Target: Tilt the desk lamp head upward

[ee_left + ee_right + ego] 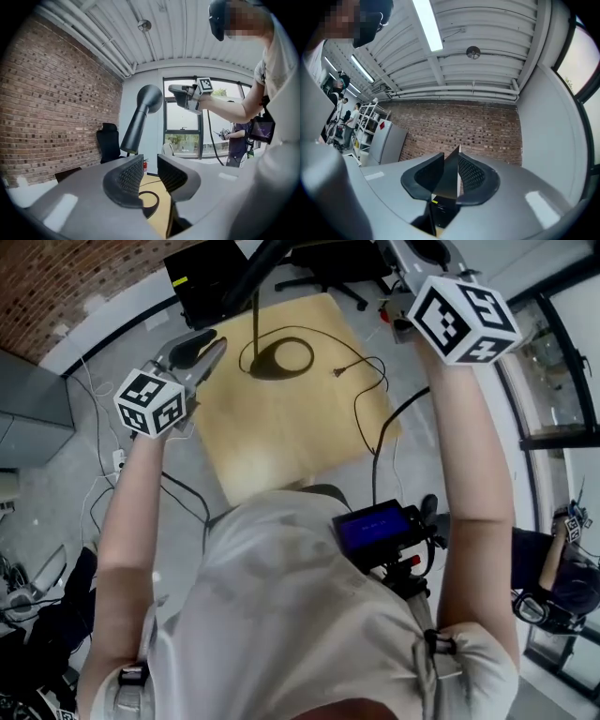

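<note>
Starting at the left claw (pixel 150 165): its pads stand apart with nothing between them. Through the gap, below and ahead of it, the lamp's ring base (pixel 274 372) sits on the tabletop (pixel 281 437). Above and ahead of this claw is the lamp head (pixel 150 97), on a tapering neck. The right claw (pixel 450 161) hangs just beside that head, on the side away from the left claw, and a sliver of bright window seems to part them. Its pads are narrowly apart too. A dark wedge (pixel 449 176) fills the slit; it looks to lie beyond the pads rather than pinched by them, but I cannot tell what it is.

Neither claw grips the lamp, so the main risk is leverage. A push on the head with the base unheld could rock or drag the whole lamp. The rounded head could also slide off narrow pads, and the cord (pixel 361 381) could snag.
</note>
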